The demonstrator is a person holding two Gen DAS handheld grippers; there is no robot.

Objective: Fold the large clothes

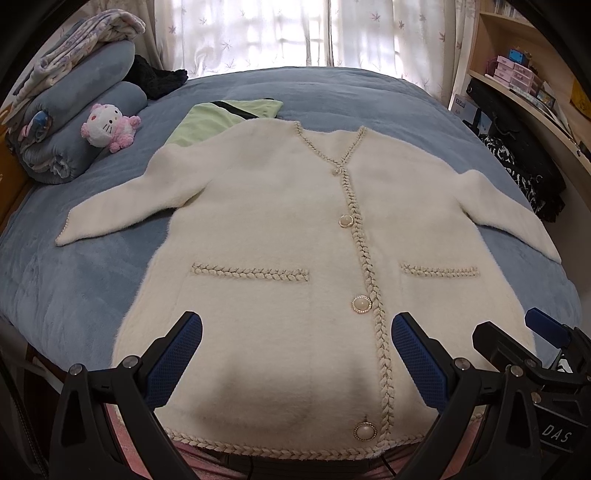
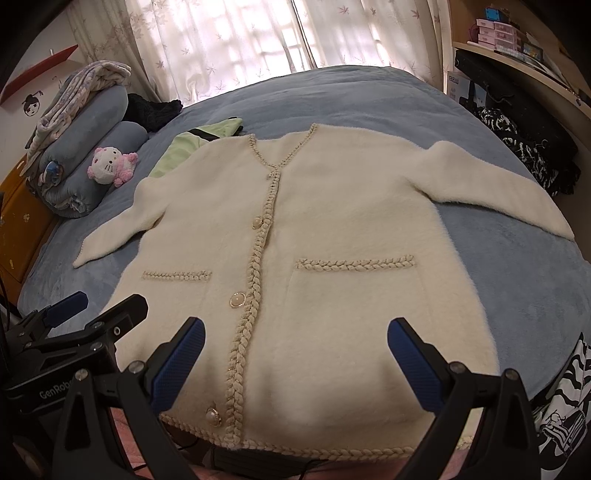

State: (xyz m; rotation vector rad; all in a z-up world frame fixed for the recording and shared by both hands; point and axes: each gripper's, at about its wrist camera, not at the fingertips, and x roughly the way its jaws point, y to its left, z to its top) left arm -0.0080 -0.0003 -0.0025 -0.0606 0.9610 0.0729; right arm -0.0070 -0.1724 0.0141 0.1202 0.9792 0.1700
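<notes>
Beyond the cardigan (image 1: 280, 236), a green garment (image 1: 218, 120) and plush (image 1: 109, 125) lie far-left. Left gripper (image 1: 295, 360) and right gripper (image 2: 295, 363) hover wide open, empty, over its hem.

Blue bedspread (image 1: 92, 280), pink plush cat (image 1: 109, 126), rolled blue blankets (image 1: 85, 122), green garment (image 1: 210, 120), curtains (image 1: 258, 33)

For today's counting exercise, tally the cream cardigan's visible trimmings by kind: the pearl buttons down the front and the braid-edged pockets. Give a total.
On the cream cardigan:
Pearl buttons: 4, namely top, second, third, bottom
Braid-edged pockets: 2, namely one and the other
Total: 6
</notes>
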